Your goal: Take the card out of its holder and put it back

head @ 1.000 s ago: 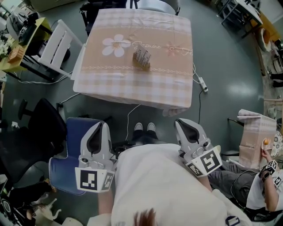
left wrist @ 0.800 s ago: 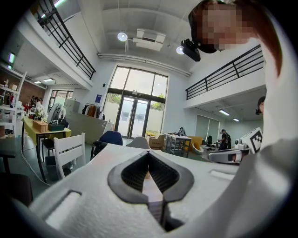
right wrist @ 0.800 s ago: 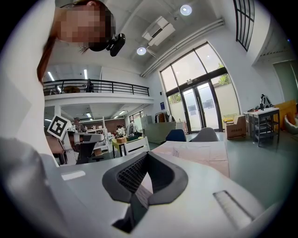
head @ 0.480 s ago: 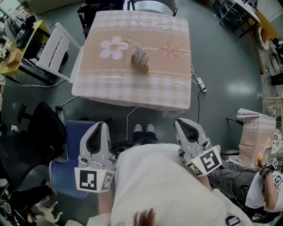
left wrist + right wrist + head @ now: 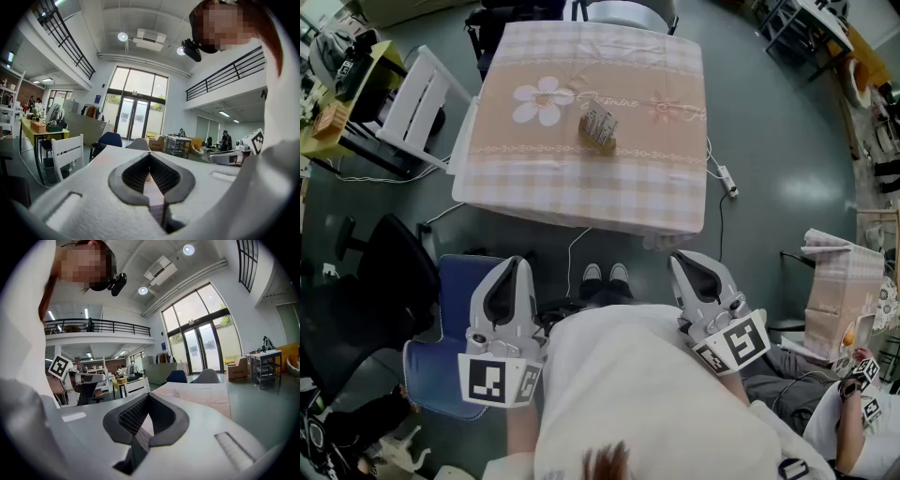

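Person standing back from the surface, seen from above. Left gripper (image 5: 515,270) and right gripper (image 5: 685,266) are held close to the body on either side; both pairs of jaws are closed with nothing between them. The step in hand is judged to be the approach: neither gripper is near the task's thing.

Nearest obstacles are a blue chair (image 5: 448,314) just beside the left gripper and a black chair (image 5: 367,281) further left. A cable (image 5: 576,246) hangs from the near edge of the surface (image 5: 581,192) to the floor, in the walking line, and a power strip (image 5: 730,180) lies on the floor at the right corner.

The card holder (image 5: 599,127) stands near the middle of the checked cloth, well apart from both grippers, with nothing else around it. Whether the card sits fully in it is too small to tell.

To do the step well, step in past the cable, open one pair of jaws before reaching, and steady the holder with the other gripper, since it looks light.

A white chair (image 5: 420,97) stands at the far left.
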Demonstrator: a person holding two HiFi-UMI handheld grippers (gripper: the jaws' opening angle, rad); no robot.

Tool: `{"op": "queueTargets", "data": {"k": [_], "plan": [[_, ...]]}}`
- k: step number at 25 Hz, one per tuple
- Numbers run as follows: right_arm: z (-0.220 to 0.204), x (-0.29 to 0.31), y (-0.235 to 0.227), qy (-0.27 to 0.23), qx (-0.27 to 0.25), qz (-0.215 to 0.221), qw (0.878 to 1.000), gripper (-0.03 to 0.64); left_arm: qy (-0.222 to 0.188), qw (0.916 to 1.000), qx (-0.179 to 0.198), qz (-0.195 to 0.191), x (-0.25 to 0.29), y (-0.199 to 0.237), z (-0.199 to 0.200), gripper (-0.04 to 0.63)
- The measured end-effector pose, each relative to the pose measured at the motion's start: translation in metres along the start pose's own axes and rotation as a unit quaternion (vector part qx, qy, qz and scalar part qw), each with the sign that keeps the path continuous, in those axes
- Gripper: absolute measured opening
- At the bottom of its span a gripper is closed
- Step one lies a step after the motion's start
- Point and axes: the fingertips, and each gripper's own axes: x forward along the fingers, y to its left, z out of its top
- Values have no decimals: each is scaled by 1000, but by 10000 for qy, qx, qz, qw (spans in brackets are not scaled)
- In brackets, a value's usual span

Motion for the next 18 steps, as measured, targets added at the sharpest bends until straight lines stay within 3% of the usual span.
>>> {"op": "queueTargets", "data": {"k": [18], "plan": [[3, -3, -3, -98, 27, 59, 9999, -2, -52, 9999, 25, 89, -4, -2, 1, 2]]}}
